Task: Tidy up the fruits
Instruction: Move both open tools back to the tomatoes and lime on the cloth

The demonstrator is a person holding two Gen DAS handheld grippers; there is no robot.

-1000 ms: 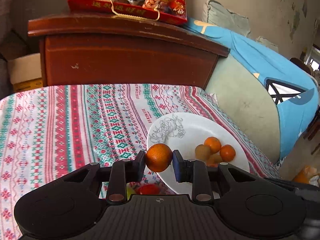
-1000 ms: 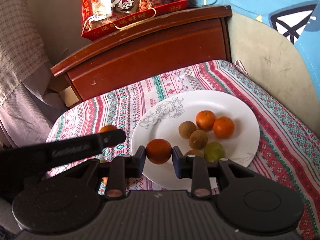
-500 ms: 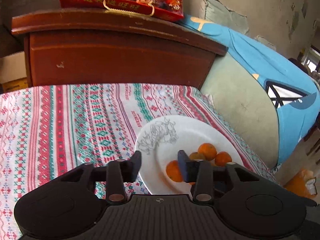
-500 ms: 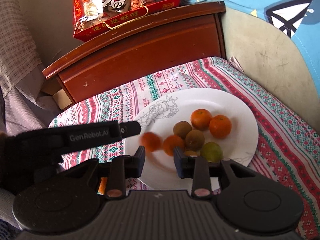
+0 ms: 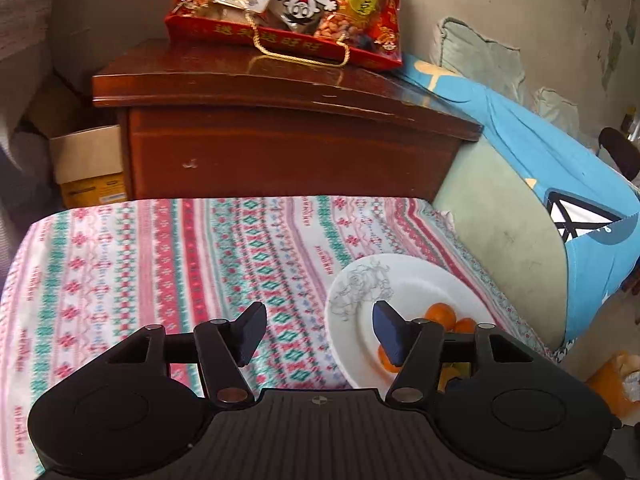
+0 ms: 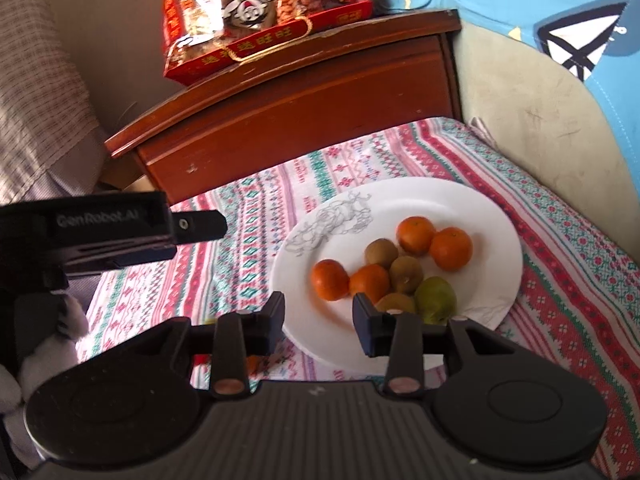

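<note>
Both oranges (image 6: 330, 279) have dropped onto the plate (image 6: 472, 204) ahead; left gripper (image 5: 320, 334) and right gripper (image 6: 319, 322) fingers spread, opening, empty.

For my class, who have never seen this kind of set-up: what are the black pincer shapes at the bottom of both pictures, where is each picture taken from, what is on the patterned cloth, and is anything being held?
No robot is here: a person holds a black two-finger gripper in each hand, each carrying a wide-angle camera looking along its fingers. One picture comes from the left gripper, the other from the right gripper; the black bar at the left of the right view is the other tool, seen side on. On the red, green and white patterned cloth sits a round white plate with four orange mandarins, three brown kiwis and one green fruit. Both grippers are empty, their jaws opening with nothing between them. Behind stands a dark wooden cabinet bearing a red snack bag.
</note>
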